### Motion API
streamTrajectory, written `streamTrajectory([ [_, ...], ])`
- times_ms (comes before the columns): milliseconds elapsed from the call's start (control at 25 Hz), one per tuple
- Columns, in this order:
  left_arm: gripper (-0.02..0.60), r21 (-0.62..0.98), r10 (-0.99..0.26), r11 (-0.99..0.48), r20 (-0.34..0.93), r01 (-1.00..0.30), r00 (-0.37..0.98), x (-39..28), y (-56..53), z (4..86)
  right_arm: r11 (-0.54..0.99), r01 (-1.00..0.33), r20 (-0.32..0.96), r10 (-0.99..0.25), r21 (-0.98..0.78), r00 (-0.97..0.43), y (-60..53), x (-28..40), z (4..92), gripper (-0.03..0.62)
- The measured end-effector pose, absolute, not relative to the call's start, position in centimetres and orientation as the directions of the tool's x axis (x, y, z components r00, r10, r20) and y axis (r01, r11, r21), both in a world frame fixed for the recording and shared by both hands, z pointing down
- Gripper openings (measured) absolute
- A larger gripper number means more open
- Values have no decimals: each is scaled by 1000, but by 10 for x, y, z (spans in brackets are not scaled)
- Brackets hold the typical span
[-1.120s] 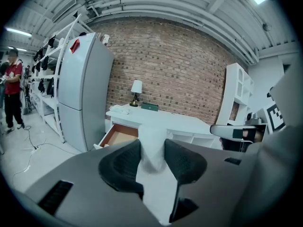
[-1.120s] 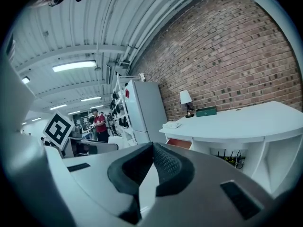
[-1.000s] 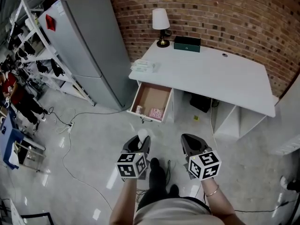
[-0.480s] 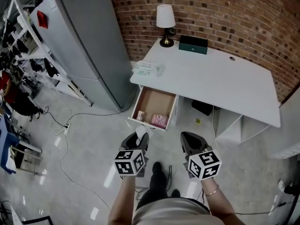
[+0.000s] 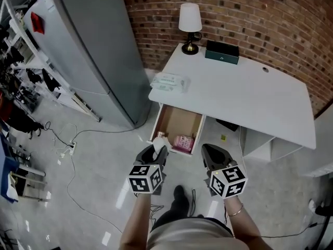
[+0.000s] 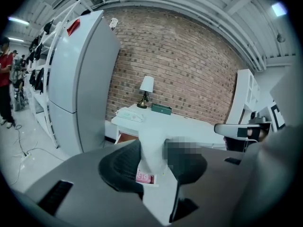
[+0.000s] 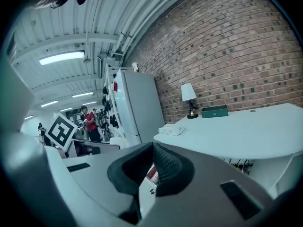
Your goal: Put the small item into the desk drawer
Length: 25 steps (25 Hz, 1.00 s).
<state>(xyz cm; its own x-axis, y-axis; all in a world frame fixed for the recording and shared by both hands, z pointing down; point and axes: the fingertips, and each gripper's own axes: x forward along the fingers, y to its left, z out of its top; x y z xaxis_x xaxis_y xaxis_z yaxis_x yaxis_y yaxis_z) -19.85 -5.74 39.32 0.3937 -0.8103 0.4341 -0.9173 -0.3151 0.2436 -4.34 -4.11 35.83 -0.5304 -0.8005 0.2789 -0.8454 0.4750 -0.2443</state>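
Observation:
In the head view my left gripper is shut on a small white item, which sticks up from between the pads. The left gripper view shows that item pinched between the two black pads. The desk drawer stands pulled open just beyond the left gripper, brown inside. A pink packet and a small can lie at its front. My right gripper hangs beside the left one, near the drawer's right corner. Its pads meet with nothing between them.
The white desk carries a lamp, a green box and a white pack. A grey fridge stands left of the desk. Cables trail over the floor at the left. A brick wall runs behind.
The desk and open drawer have come closer; the drawer's front now lies right at the gripper tips. Both grippers keep their stance, the left still holding the white item.

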Motion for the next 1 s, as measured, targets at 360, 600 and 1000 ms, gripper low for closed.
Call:
streamTrajectory([
  [360,177,268,-793,-352,423,-897,438,-225,-118,398,433,-872,294,-823,-226,-485,-93,-70,362,9],
  [600,177,269,-782,-374,422,-887,458,-232,-141,402,407,-886,305,-834,-221,-459,-113,-79,366,9],
  [1000,176,273,-765,-400,427,-875,483,-232,-153,412,385,-894,317,-839,-229,-443,-119,-84,376,9],
])
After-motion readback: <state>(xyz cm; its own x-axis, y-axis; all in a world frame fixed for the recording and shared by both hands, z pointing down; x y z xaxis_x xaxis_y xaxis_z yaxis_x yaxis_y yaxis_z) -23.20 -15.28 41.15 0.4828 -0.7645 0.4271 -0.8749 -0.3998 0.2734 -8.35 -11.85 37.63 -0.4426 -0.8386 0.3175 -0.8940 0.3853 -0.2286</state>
